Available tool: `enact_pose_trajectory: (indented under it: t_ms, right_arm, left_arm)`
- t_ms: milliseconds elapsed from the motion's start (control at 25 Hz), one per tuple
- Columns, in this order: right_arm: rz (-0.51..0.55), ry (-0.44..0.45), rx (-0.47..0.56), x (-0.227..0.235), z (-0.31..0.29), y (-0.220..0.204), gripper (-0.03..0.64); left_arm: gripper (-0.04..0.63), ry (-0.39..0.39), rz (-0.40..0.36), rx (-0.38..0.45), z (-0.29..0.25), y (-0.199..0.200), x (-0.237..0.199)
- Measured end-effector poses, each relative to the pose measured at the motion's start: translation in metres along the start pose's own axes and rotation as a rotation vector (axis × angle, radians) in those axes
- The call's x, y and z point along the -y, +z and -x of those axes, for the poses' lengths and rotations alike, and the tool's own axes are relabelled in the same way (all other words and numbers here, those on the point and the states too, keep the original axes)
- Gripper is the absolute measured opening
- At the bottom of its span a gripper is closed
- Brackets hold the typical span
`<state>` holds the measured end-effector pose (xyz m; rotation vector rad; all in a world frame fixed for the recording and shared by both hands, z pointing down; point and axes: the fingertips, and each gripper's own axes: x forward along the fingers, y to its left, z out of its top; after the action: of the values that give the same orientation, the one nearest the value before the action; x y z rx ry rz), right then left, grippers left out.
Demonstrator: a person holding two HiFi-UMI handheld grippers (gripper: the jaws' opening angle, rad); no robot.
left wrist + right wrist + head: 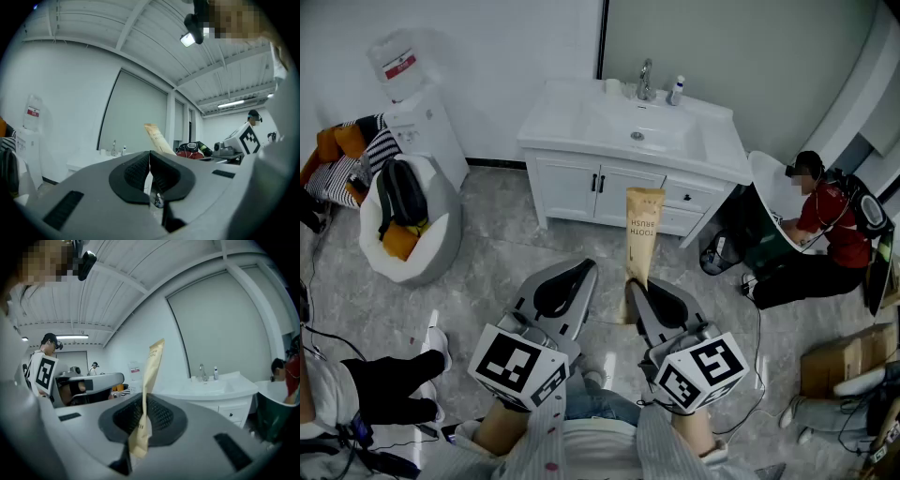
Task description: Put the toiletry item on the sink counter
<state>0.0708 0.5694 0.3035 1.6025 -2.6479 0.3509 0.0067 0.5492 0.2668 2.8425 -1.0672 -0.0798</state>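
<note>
Clamping upright toothbrush box (642,225), right hand-held gripper (637,286) nearly closed on its lower end; left hand-held gripper (581,272) closed, empty. Ahead, well apart: sink table (724,142).

A white water dispenser (420,127) topped by a clear bottle with a red label (397,64) stands at 10 o'clock against the wall. Just below it, at 9 o'clock, a white beanbag chair (417,253) holds a dark backpack (400,192) and an orange cushion (398,242). A person in a red shirt (830,225) crouches at 3 o'clock. A brown cardboard box (836,361) sits at 4 o'clock on the grey marbled floor (487,291).
</note>
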Motion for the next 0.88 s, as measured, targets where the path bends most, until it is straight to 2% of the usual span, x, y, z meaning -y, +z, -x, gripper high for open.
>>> enact_pose_trajectory:
  t_ms: [520,880]
  right_arm:
    - [-0.017,0.000,0.004,0.007,0.000,-0.005,0.032]
    - [-0.030,0.001,-0.028,0.029,-0.052,-0.008,0.034]
  left_arm:
    - [0.017,0.024,0.000,-0.003,0.002,-0.005,-0.005]
    - [0.017,0.042,0.019,-0.004,-0.029,-0.009,-0.054]
